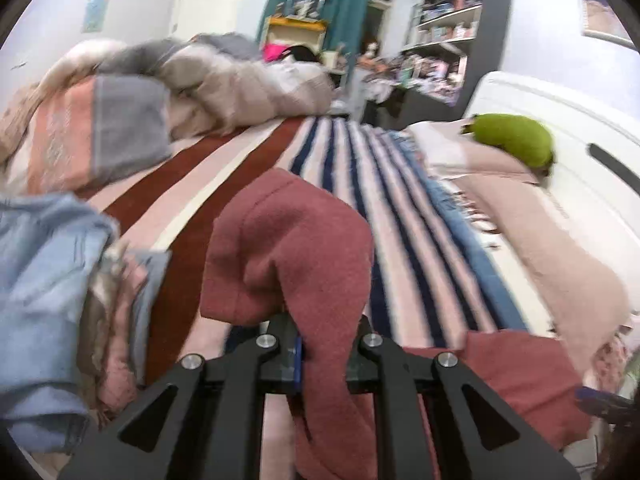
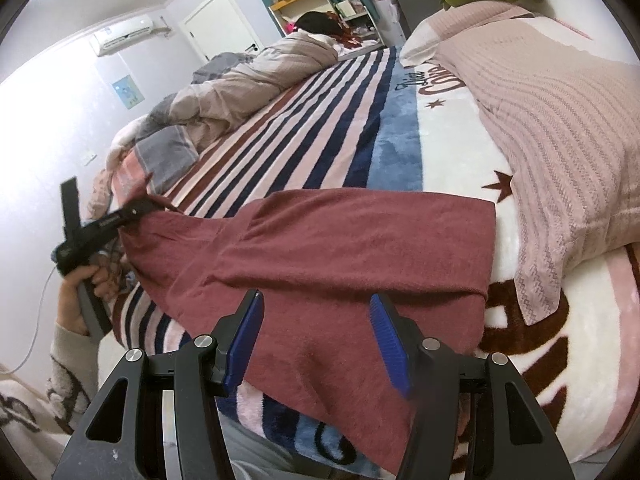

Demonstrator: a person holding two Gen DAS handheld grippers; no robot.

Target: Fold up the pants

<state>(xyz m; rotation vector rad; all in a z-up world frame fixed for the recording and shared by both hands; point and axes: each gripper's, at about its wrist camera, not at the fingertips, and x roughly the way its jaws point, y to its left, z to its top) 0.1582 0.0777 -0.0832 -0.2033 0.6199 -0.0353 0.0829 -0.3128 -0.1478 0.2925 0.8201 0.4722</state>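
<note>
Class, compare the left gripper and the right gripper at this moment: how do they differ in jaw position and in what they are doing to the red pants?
The left gripper is shut on the red pants, pinching a bunched fold; the right gripper stands open, pinching nothing. The left gripper lifts its corner of cloth off the striped blanket; the right gripper hovers over cloth lying flat. Both are black with blue pads.

The dusty-red, soft knit pants [image 2: 328, 248] are lying spread across the bed, reaching away ahead of the right gripper [image 2: 316, 332], while one bunched end is rising in a fold, pinched in the left gripper [image 1: 326, 344].
</note>
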